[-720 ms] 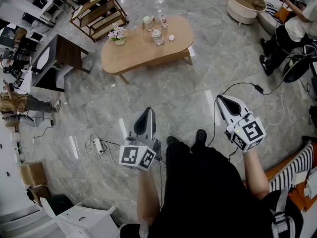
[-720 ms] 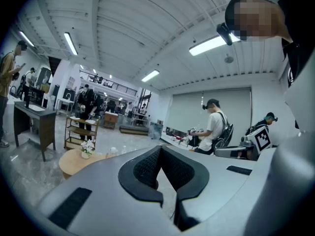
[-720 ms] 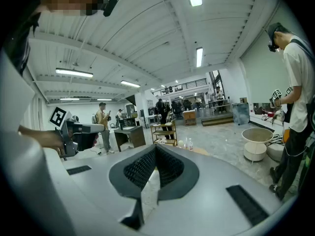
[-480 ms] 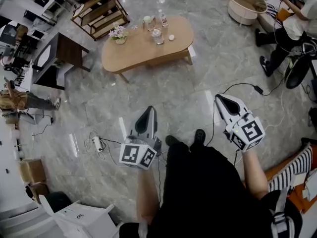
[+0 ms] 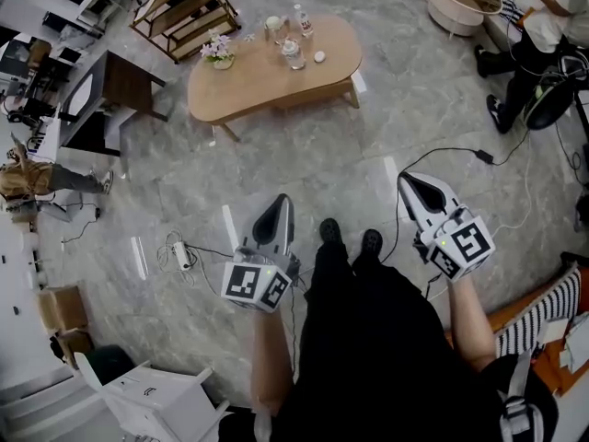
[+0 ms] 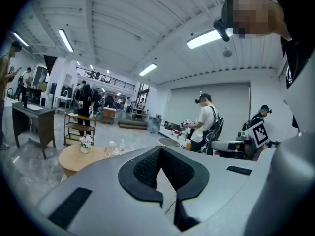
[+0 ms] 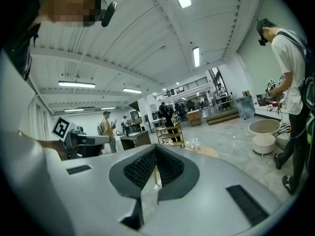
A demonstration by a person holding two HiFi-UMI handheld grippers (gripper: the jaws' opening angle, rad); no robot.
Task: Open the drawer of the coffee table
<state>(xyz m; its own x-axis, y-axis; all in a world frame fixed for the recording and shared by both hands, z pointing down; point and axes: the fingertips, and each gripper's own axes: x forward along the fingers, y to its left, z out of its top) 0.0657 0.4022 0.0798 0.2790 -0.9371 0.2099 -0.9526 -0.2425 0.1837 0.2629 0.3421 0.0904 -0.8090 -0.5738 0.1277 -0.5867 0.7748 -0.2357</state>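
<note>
The wooden oval coffee table (image 5: 248, 86) stands far ahead on the marble floor, also low at the left in the left gripper view (image 6: 74, 157). No drawer shows from here. My left gripper (image 5: 280, 203) is held in front of the person's body, shut and empty, its tips well short of the table. My right gripper (image 5: 406, 181) hangs to the right, likewise shut with nothing in it. In the gripper views both pairs of black pads (image 6: 147, 167) (image 7: 142, 168) meet at the tips.
On the table stand a small flower pot (image 5: 219, 55), a bottle (image 5: 301, 24) and cups. A dark desk (image 5: 115, 95) and wooden shelf (image 5: 179, 12) stand left and behind. Cables and a power strip (image 5: 182, 256) lie on the floor. People stand at right.
The person has stepped forward: the table now sits a little higher and nearer in the head view, and both feet show ahead of the body. The grippers keep their places, shut.
</note>
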